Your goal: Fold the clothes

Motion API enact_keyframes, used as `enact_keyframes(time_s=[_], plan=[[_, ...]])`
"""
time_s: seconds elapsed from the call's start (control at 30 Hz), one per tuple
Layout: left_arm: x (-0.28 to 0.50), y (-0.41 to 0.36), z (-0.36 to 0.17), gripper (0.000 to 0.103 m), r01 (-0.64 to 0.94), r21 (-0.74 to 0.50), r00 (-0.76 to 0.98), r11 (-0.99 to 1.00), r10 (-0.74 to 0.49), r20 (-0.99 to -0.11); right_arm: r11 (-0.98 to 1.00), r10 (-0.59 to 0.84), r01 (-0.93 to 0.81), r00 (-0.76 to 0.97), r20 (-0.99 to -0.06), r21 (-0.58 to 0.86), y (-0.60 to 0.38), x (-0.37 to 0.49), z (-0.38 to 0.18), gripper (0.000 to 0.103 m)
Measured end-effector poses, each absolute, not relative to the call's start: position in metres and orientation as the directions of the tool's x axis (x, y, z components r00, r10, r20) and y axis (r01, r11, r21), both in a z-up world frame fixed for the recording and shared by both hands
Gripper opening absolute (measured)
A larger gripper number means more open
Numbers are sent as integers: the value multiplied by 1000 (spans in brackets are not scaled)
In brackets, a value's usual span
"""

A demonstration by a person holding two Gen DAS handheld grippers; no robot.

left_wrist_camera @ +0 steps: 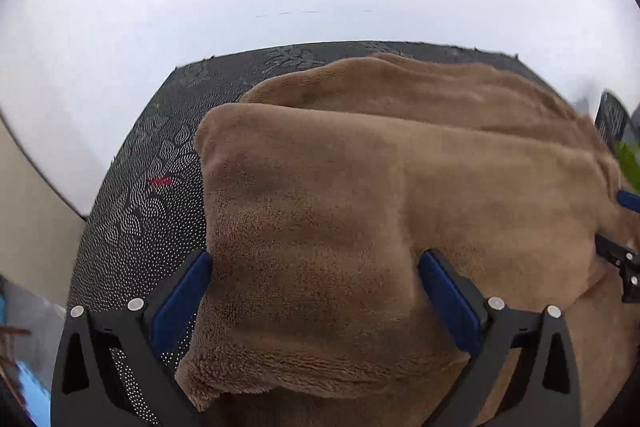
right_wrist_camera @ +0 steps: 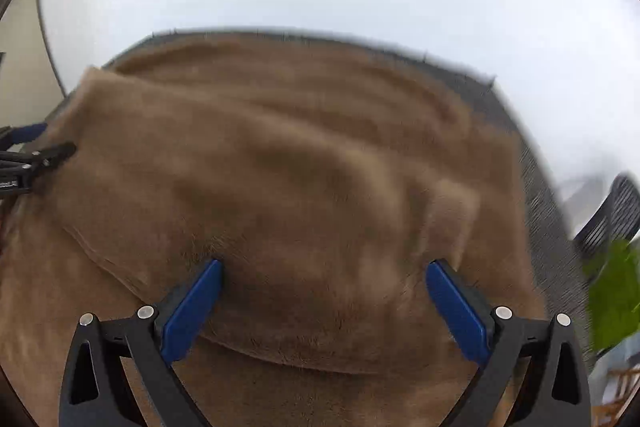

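Brown fleece garment lies folded over itself on a dark dotted tabletop, a doubled layer on top. Left gripper has its blue-padded fingers spread wide, straddling the garment's upper layer near its left edge. Right gripper likewise stands spread, fingers resting on the fleece with nothing pinched. Right-wrist view is motion-blurred. Green foliage shows beyond the garment's right side.
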State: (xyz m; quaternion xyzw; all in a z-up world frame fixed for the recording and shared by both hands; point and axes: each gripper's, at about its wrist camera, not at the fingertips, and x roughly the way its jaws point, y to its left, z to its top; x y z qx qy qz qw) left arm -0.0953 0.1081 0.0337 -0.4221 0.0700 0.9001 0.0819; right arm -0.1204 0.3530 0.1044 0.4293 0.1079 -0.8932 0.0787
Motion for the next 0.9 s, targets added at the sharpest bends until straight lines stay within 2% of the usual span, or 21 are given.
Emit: enact_keyframes(time_s=[0.2, 0.4, 0.53, 0.73, 0.9], plan=[[-103, 102, 28, 103, -202, 32, -614, -979, 102, -783, -966, -55, 233, -617, -785, -116, 353, -117, 102, 103], [-96, 108, 32, 103, -194, 75, -619, -978, 63, -783, -966, -60, 233, -617, -784, -110, 350, -116, 102, 103], [-77, 112, 42, 103, -242, 98, -607, -965, 72, -791, -966, -62, 233, -617, -784, -108, 353, -119, 101, 103], [-14, 100, 52, 103, -349, 96, -580, -932, 134, -804, -970, -90, 230, -631, -770, -76, 360, -118, 105, 103], [56, 72, 59, 103, -402, 85, -579, -912, 181, -795, -977, -163, 211, -727, -667, 9, 383, -74, 140, 103]])
